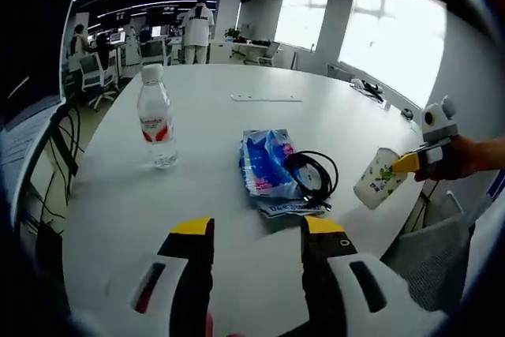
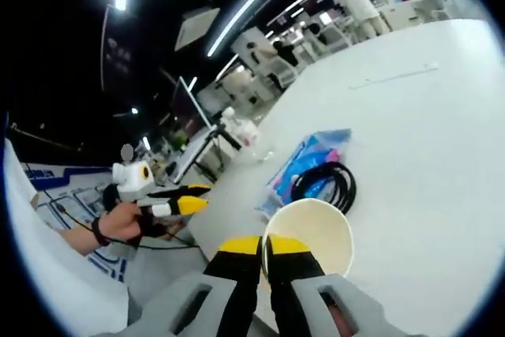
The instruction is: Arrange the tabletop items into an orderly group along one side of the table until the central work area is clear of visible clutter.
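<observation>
Ahead-left of the spread left fingers [image 1: 256, 230] stands a bottle [image 1: 156, 120]: rigid, fairly heavy, best gripped mid-body. Straight ahead lie a soft packet [image 1: 267, 165] and cable [image 1: 314, 175]. The right fingers [image 2: 264, 249] pinch a light, crushable cup [image 2: 309, 236] by its rim above the desk [image 2: 426, 116].

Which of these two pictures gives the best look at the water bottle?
The left gripper view: the water bottle stands upright on the white table, whole, with cap and red label clear. In the right gripper view it is a small, blurred shape at the table's far edge, beyond the blue packet.
</observation>
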The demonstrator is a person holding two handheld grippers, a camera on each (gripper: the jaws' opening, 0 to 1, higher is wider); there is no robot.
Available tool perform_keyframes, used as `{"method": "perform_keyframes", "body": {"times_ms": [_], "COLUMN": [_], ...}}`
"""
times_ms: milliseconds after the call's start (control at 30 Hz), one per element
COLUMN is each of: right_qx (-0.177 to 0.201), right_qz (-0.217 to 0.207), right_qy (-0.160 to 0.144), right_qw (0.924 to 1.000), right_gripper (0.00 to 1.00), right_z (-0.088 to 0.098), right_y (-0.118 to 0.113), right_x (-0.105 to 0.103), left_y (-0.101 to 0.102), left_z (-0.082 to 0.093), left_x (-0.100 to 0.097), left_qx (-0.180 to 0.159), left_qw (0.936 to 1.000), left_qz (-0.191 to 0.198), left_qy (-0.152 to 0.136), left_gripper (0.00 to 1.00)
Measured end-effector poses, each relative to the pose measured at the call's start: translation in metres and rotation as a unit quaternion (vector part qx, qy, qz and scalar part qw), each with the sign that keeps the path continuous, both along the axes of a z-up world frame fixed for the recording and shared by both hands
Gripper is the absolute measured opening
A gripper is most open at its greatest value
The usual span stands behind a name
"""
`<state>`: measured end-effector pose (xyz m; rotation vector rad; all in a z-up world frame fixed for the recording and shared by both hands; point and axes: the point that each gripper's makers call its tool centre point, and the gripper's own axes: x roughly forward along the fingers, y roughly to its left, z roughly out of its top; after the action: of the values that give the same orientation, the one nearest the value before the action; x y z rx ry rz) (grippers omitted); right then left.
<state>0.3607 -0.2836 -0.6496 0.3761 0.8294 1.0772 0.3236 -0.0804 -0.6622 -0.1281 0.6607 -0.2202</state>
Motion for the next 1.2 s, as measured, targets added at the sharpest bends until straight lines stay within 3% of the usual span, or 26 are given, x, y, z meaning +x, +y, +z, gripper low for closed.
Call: {"method": "perform_keyframes", "body": {"times_ms": [400, 733, 1200], "right_qx": [0.005, 0.012, -0.001], "right_qz": [0.001, -0.011, 0.018], "right_qy": [-0.011, -0.02, -0.037], "right_qw": [0.9999, 0.9997, 0.9991], "right_gripper": [0.0, 0.0, 0.0], "right_z": [0.007, 0.014, 0.021], "right_y": [0.03, 0.047, 0.093], "right_x": [0.022, 0.052, 0.079], "left_y": [0.008, 0.009, 0.005], "left_z": [0.002, 0.003, -0.002], "left_x": [-0.007, -0.007, -0.007], "left_qx": [-0.009, -0.002, -0.006], "left_qw": [0.9998, 1.0, 0.9999], "left_qz": [0.013, 0.0, -0.011], "left_qy": [-0.007, -0.009, -0.007], "left_gripper": [0.43, 0.43, 0.43]}}
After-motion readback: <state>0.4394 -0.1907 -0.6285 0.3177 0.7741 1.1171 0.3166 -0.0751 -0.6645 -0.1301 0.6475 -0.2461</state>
